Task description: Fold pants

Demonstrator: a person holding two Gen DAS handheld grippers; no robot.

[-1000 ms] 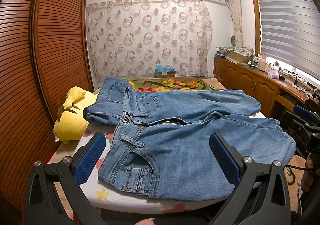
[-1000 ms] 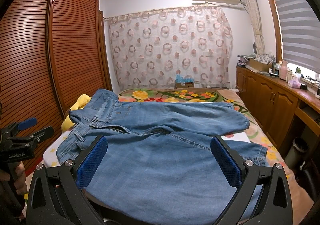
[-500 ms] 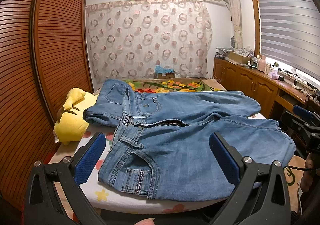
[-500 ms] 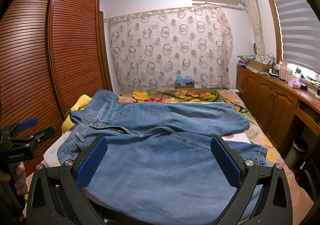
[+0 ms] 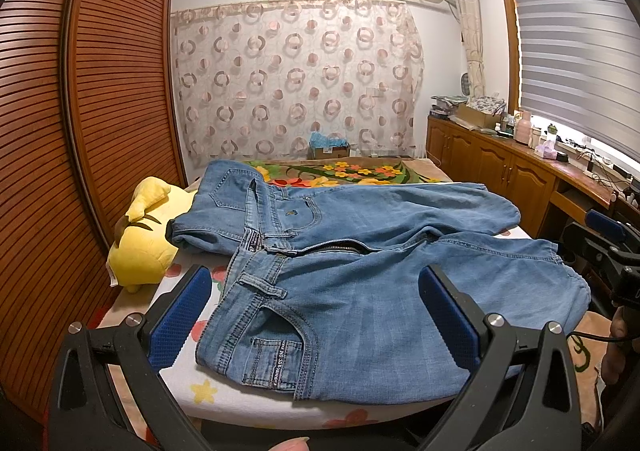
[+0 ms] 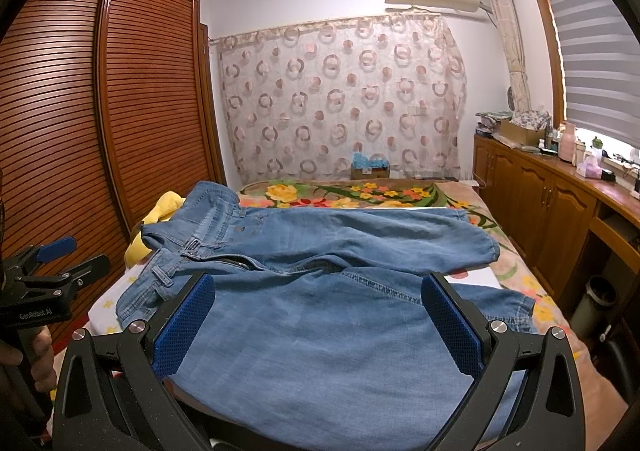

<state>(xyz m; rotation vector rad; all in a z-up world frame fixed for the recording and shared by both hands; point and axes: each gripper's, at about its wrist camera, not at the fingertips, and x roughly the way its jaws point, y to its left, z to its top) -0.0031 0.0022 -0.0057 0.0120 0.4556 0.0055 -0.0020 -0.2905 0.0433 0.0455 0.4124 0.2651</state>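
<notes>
Both hand-held grippers, left [image 5: 314, 313] and right [image 6: 318, 317], gape wide, seemingly clear of the jeans [image 5: 360, 291].

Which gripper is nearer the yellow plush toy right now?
Left. The left gripper hovers open over the jeans' waistband, beside the yellow plush toy; the right gripper hovers open over the legs, farther away.

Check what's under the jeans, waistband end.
The jeans lie on a floral sheet. The far waistband corner rests against a yellow plush toy. Whatever lies under the denim itself is covered.
</notes>
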